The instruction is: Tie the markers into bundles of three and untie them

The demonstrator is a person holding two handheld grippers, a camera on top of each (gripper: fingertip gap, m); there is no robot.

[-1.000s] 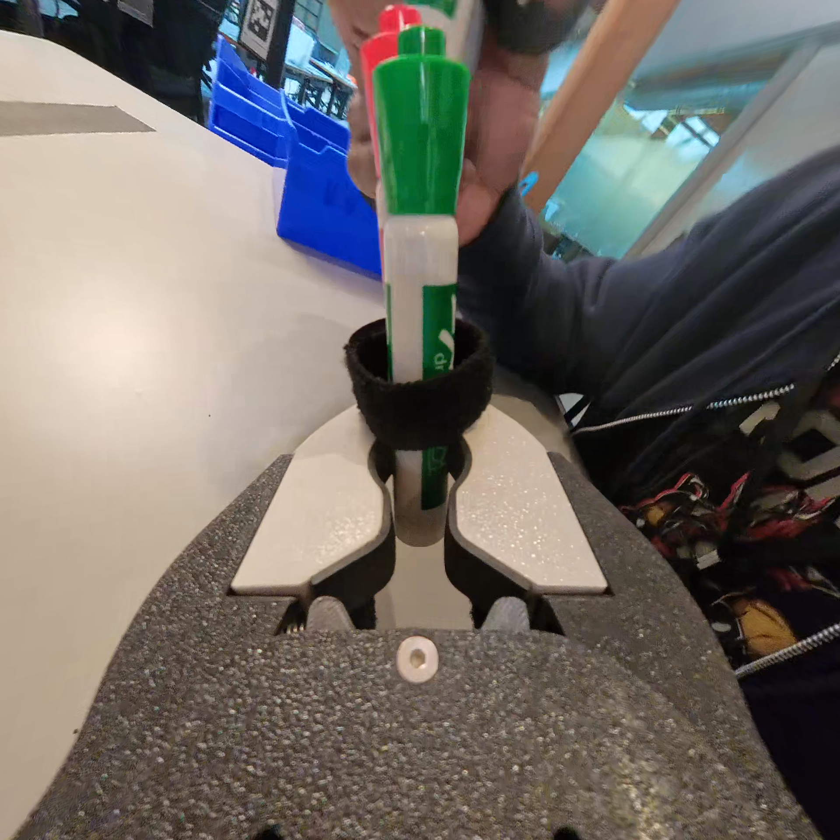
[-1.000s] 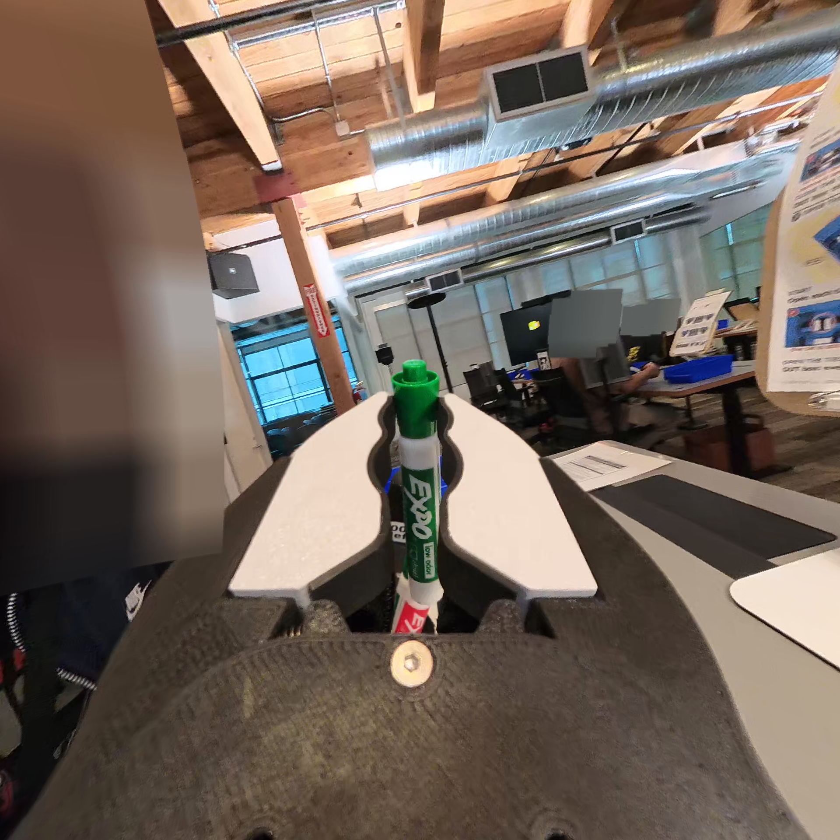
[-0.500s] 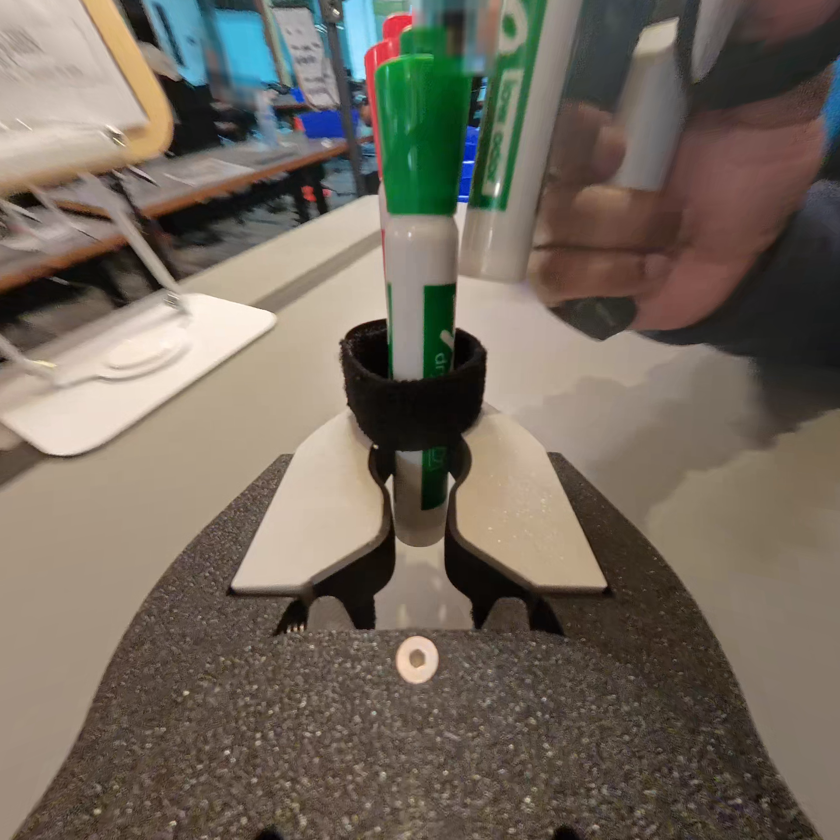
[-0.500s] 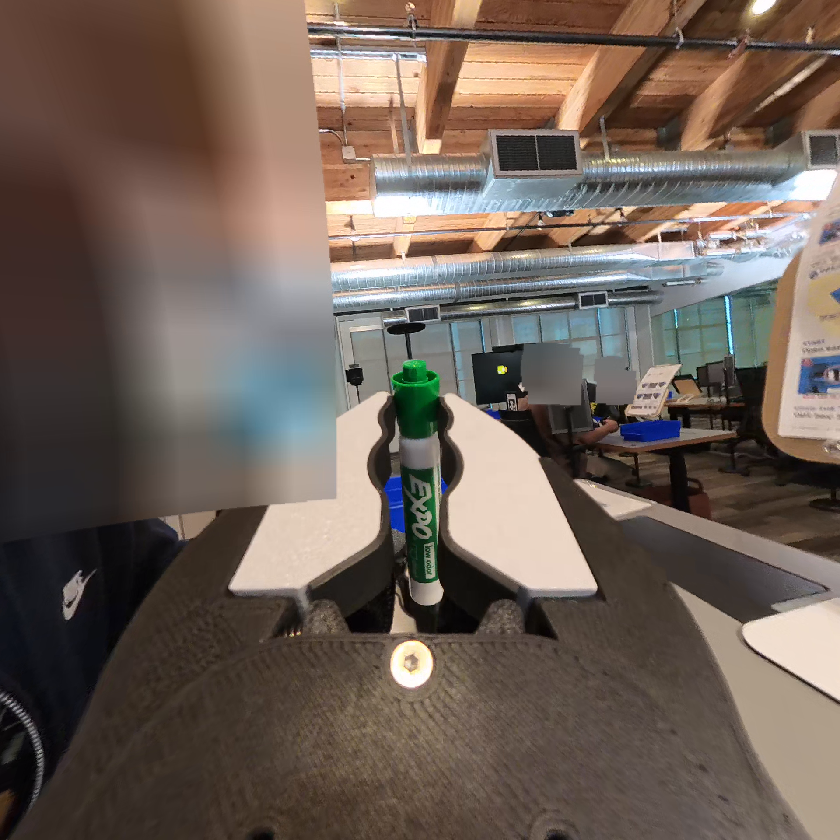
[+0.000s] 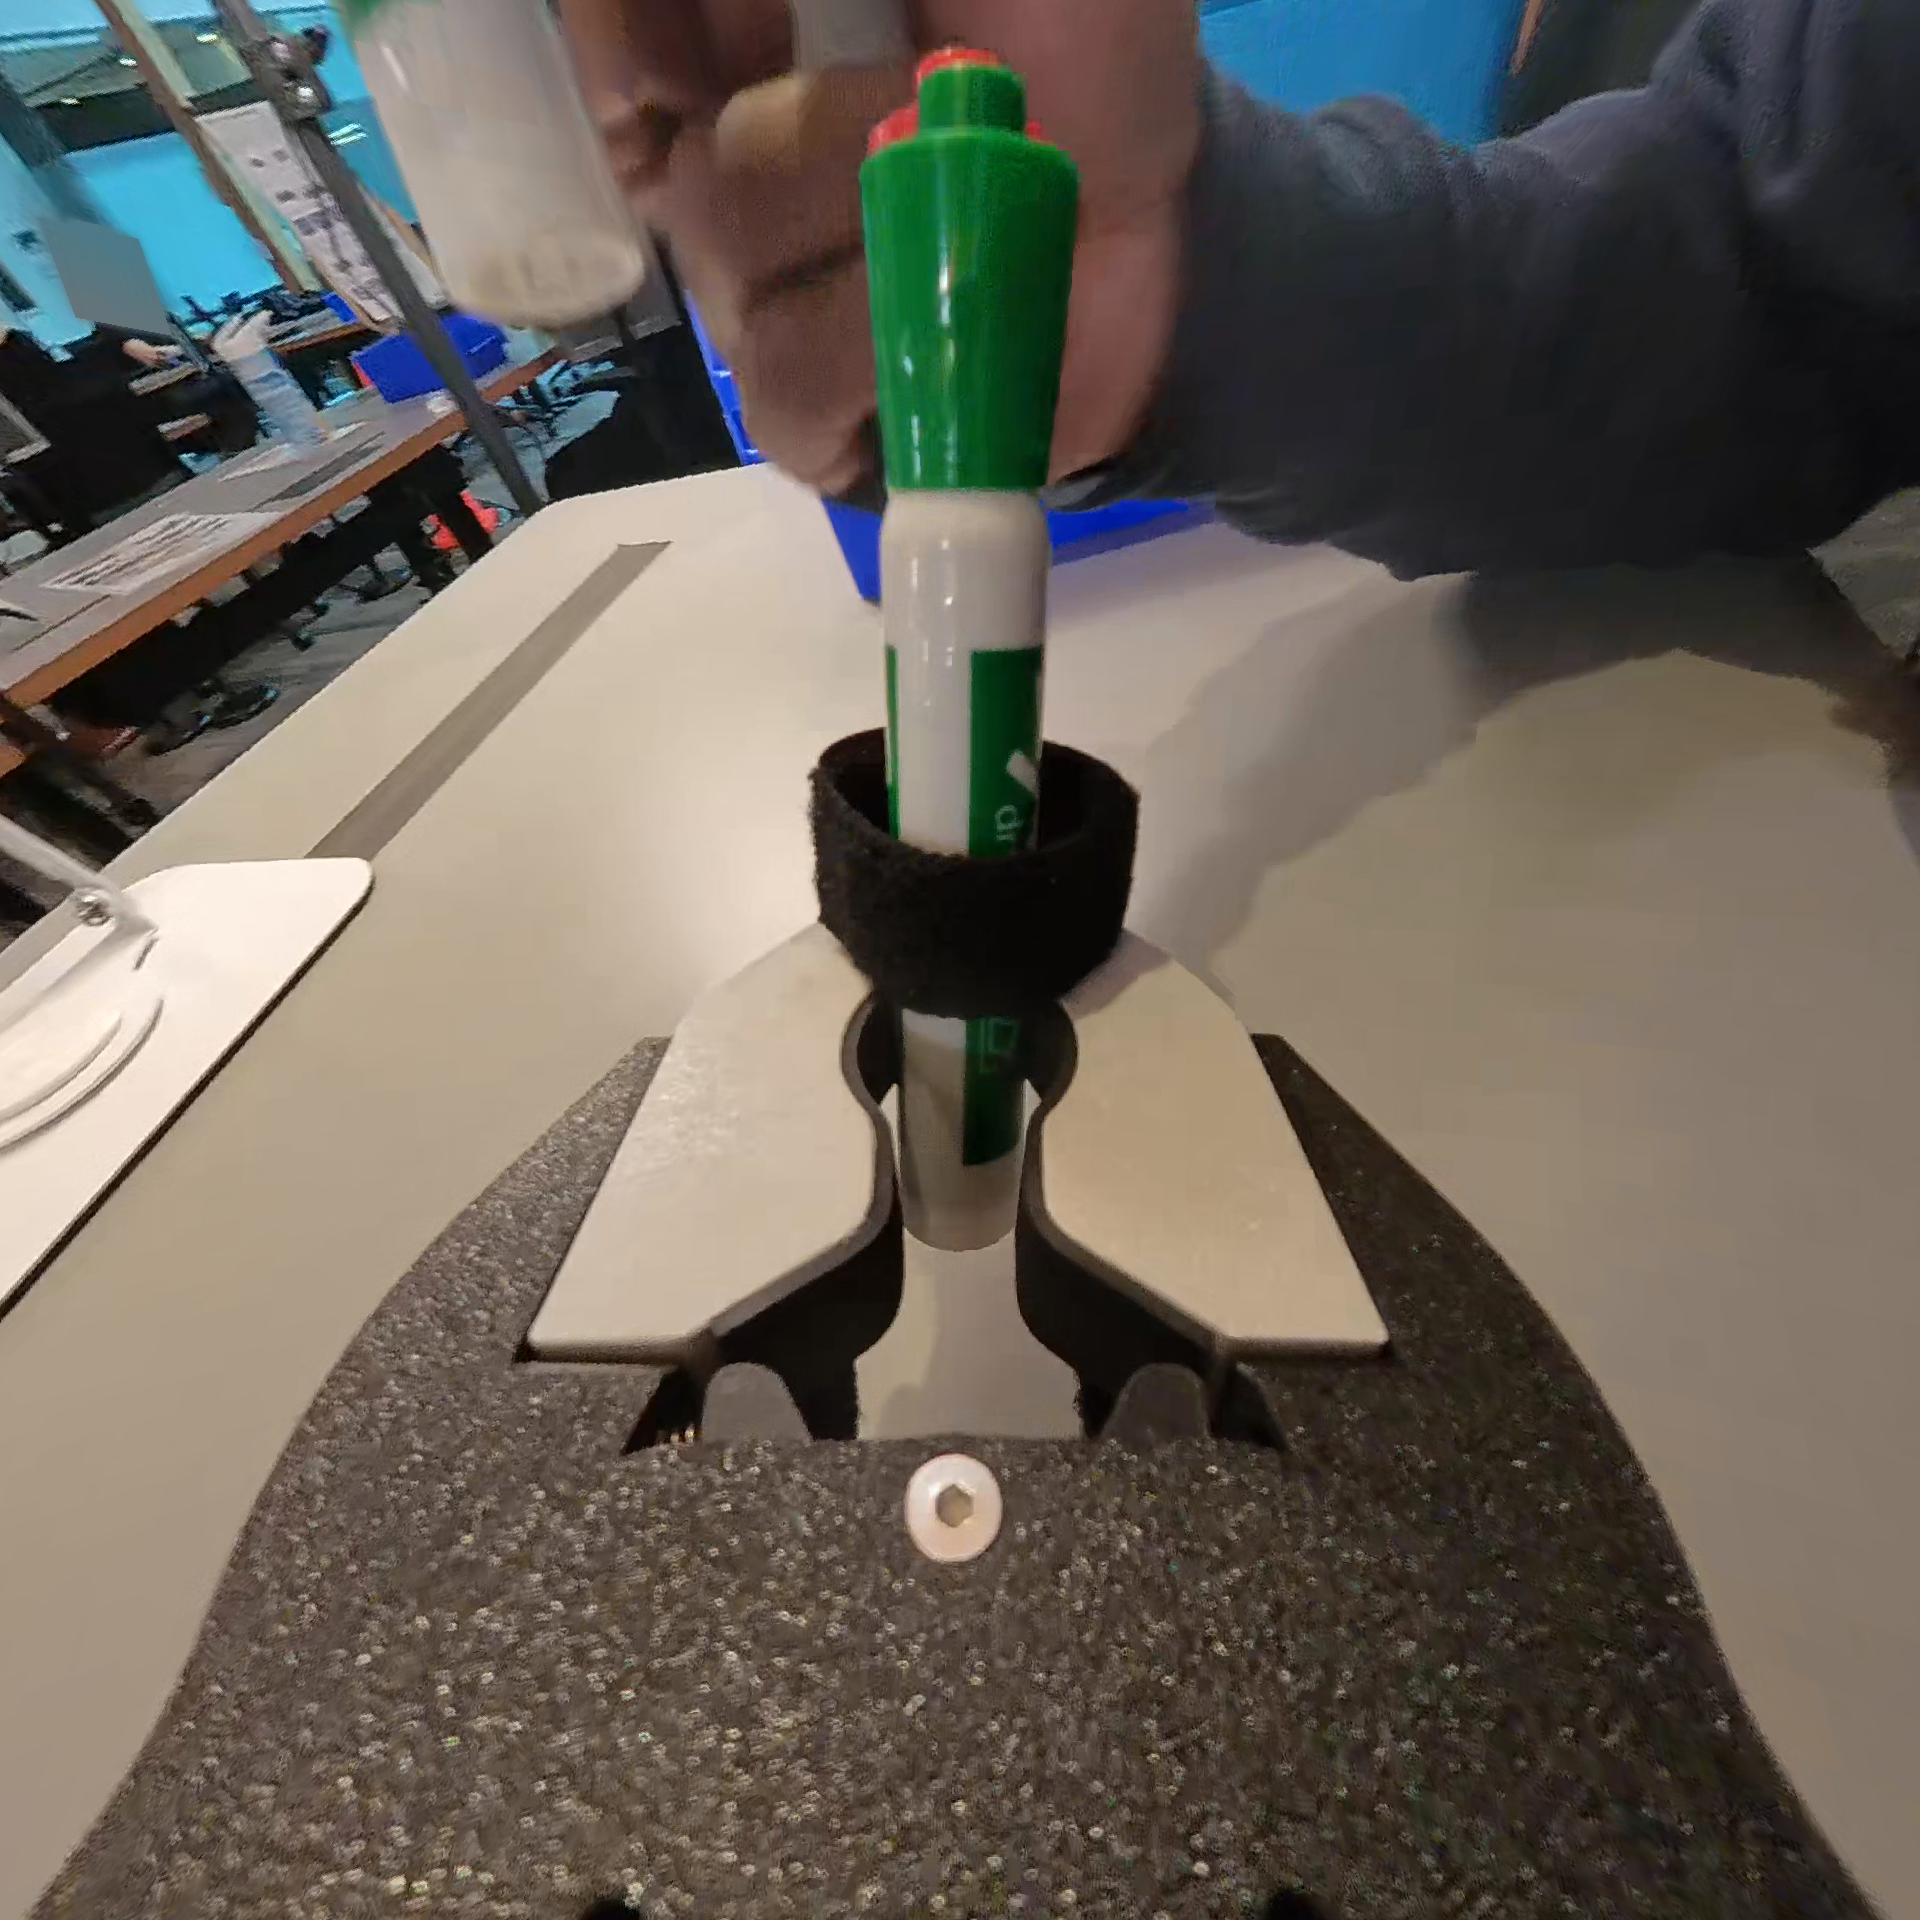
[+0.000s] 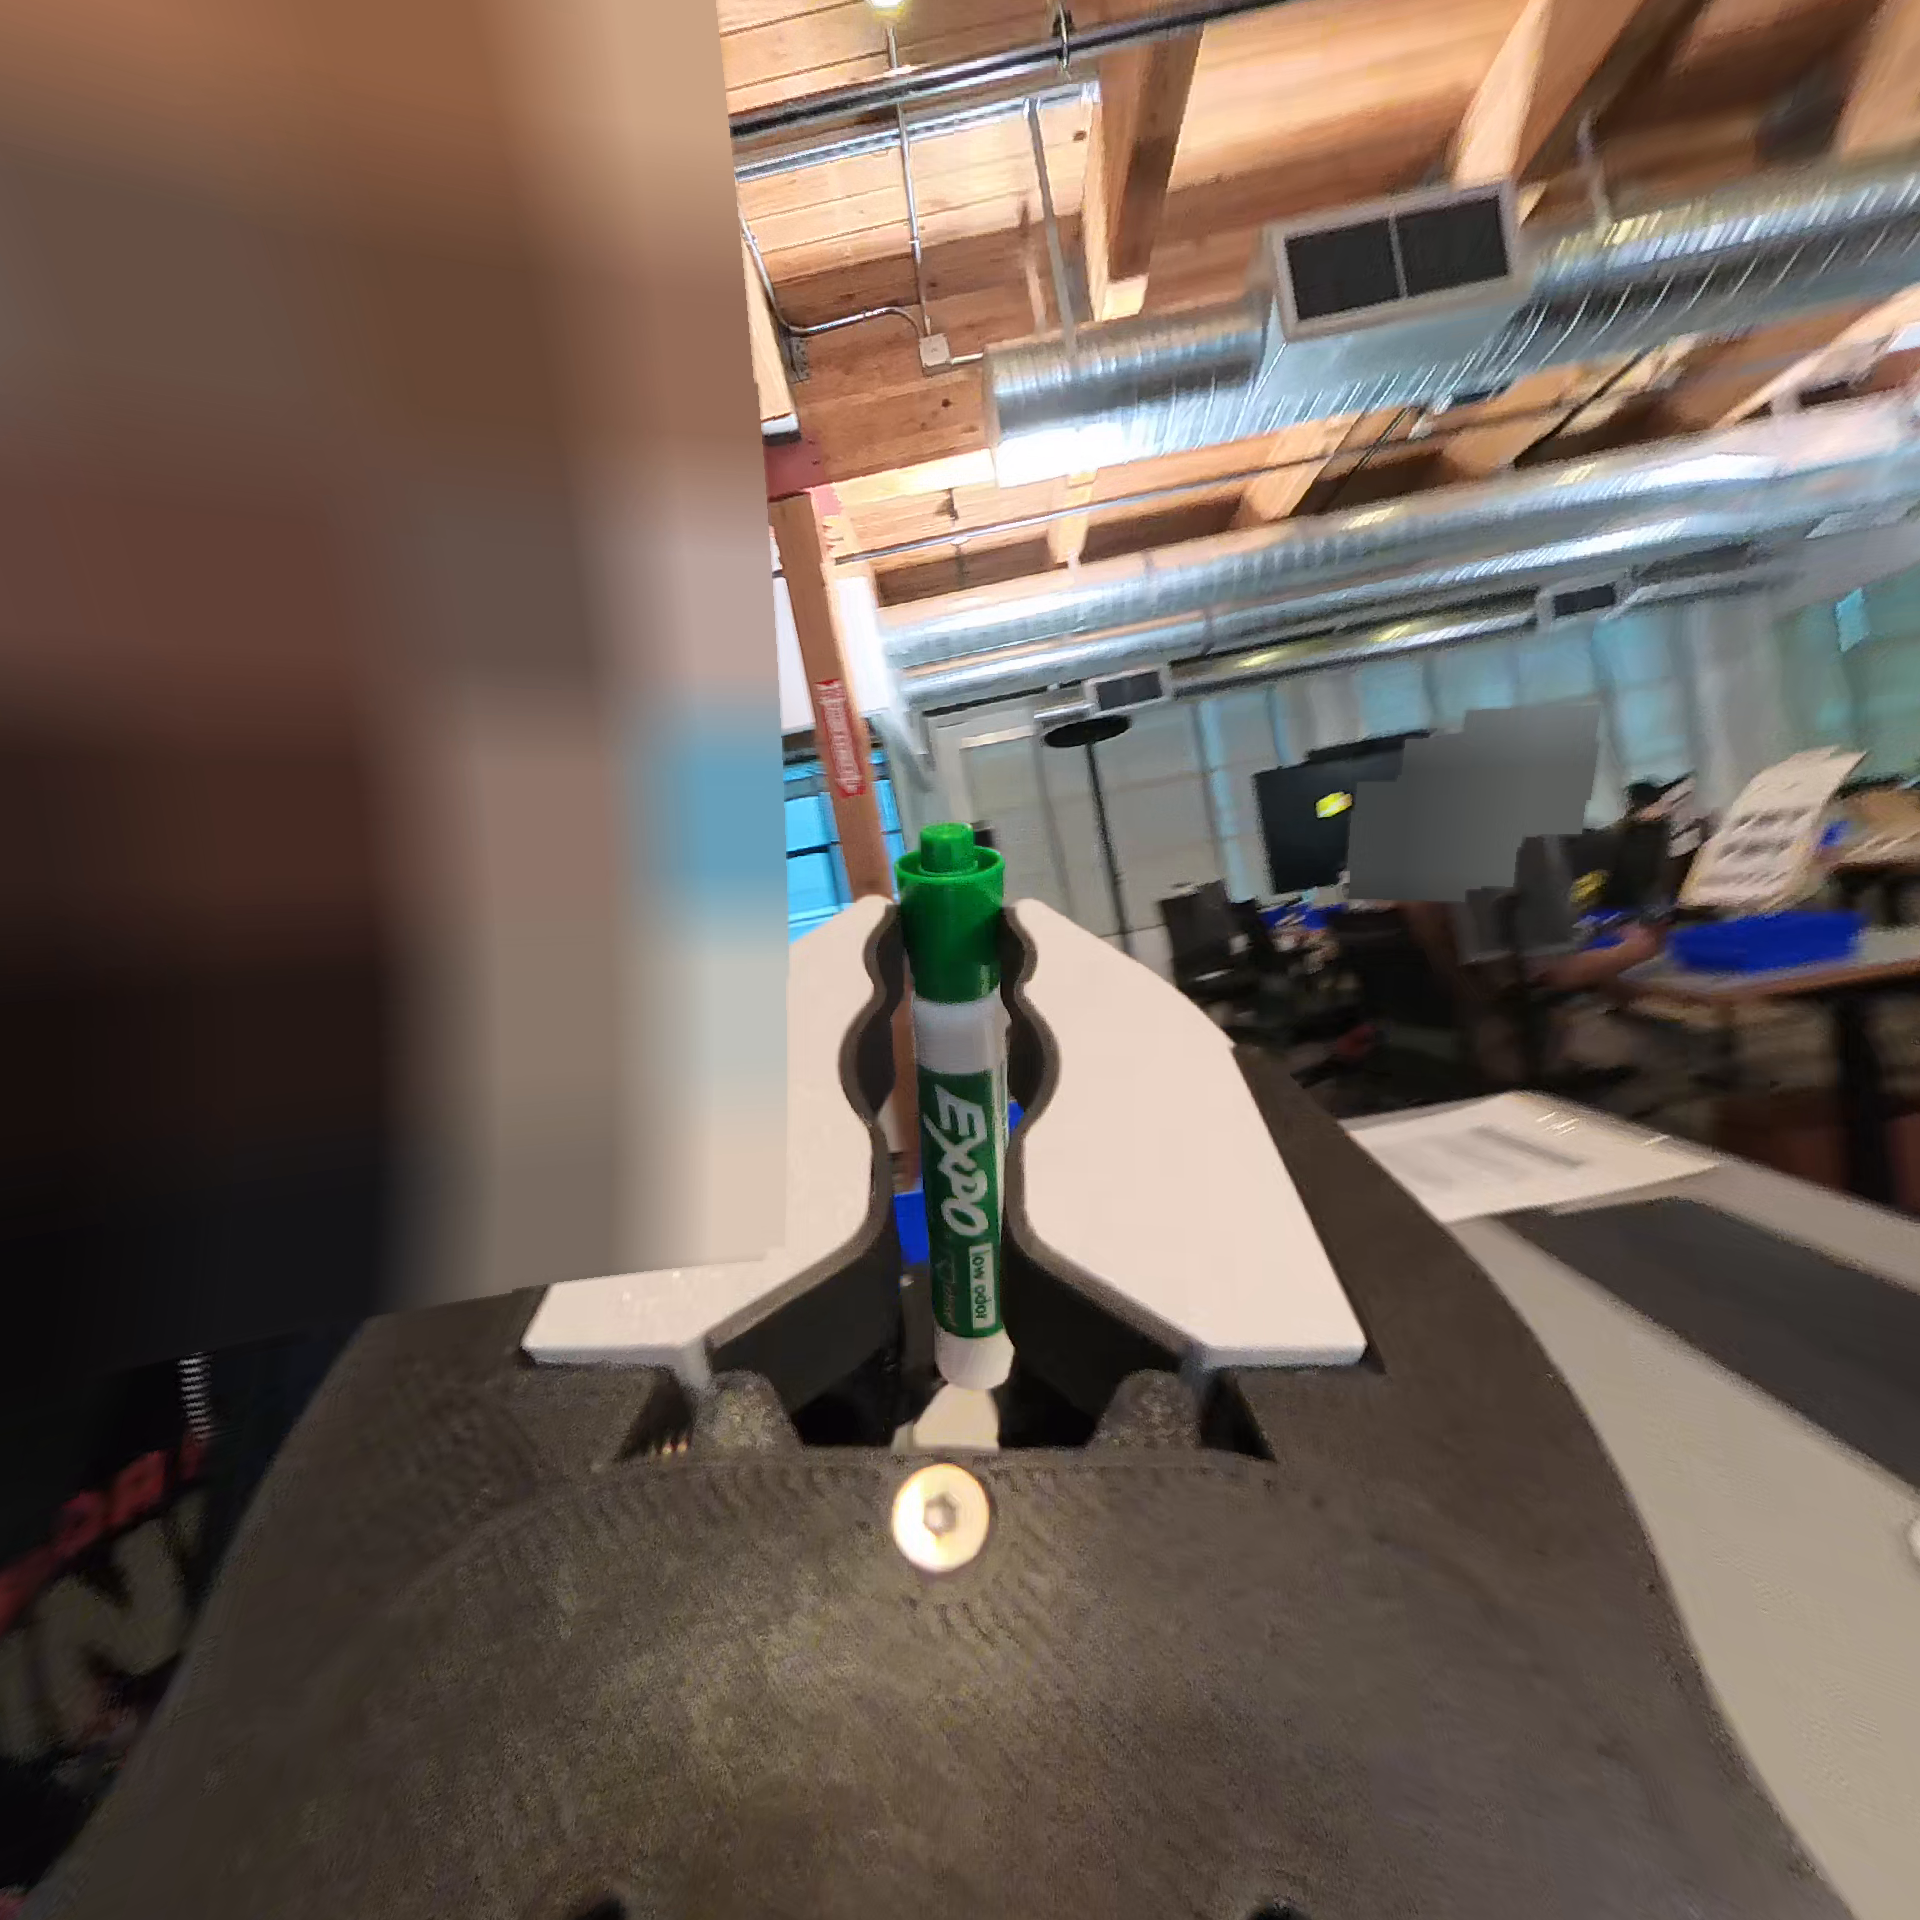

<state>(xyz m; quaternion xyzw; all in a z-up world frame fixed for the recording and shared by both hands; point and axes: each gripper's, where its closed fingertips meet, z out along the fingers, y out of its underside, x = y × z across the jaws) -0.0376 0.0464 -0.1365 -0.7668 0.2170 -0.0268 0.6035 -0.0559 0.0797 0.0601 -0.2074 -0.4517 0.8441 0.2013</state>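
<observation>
1. Since half a second earlier, the person's hand (image 5: 935, 239) had swung from the 2 o'clock side of the left wrist view to 12 o'clock, directly behind the bundle's caps, and the blurred marker barrel (image 5: 499, 156) it carried had shifted from just right of the caps to 11 o'clock.
2. The left gripper (image 5: 961, 997) was narrowed around the bundle, its two pale fingers (image 5: 748, 1153) pinching the white barrel of the green marker (image 5: 966, 499) near its base.
3. That marker stood upright along the fingers, with a red cap (image 5: 894, 130) peeking out behind its green cap.
4. A black strap loop (image 5: 971, 883) circled the bundle just above the fingertips, sitting loosely with a gap at its left inner side.
5. The grey table (image 5: 520, 831) lay beneath, with a white stand base (image 5: 156, 997) at 9 o'clock and a blue bin (image 5: 1112, 520) behind the marker.
6. The right gripper (image 6: 951, 935) was closed on a single green marker (image 6: 961, 1122), cap pointing out past the fingertips.
7. A sheet of paper (image 6: 1507, 1153) lay on the table at 3 o'clock in that view.
</observation>
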